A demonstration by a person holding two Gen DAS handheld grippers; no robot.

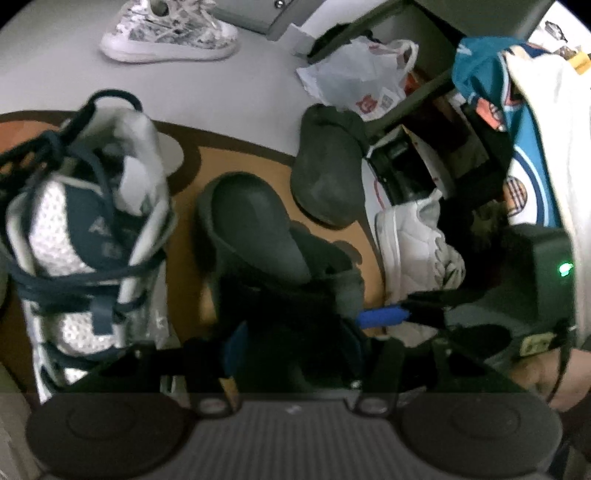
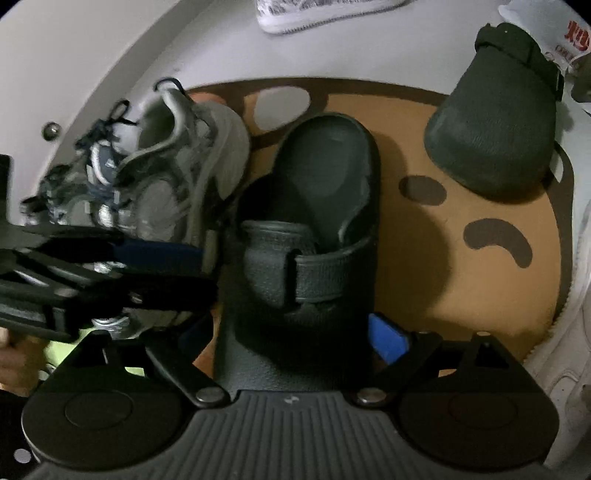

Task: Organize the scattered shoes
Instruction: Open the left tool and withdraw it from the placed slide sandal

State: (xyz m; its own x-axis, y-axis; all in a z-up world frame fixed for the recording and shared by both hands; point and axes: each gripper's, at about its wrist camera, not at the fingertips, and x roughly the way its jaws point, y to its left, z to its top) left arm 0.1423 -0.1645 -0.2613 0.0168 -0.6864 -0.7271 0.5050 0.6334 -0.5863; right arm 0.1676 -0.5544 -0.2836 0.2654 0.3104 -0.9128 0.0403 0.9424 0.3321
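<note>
Round brown-and-orange mat on pale floor, filling most of the right wrist view. Grey-and-navy sneaker at 9 to 10 o'clock on the mat's rim, blurred, just beside the dark green sandal at dead centre, toe toward 6 o'clock. Second dark sandal sole-up at 2 o'clock, well apart, over the mat's edge. Patterned white sneaker at 12 o'clock on bare floor. Right gripper astride the centre sandal's toe end, jaws spread: one blue pad at the sandal's edge, a sliver of mat showing beside the other, so no pinch yet. Left gripper in from 9 o'clock, jaws partly spread, nothing made out between them, tips just beside the sandal's flank. Step judged: taking hold of the centre sandal. Next move calls for closing squarely on the toe sides, lifting clear of the sneaker, then carrying toward the mate at 2 o'clock for pairing.
</note>
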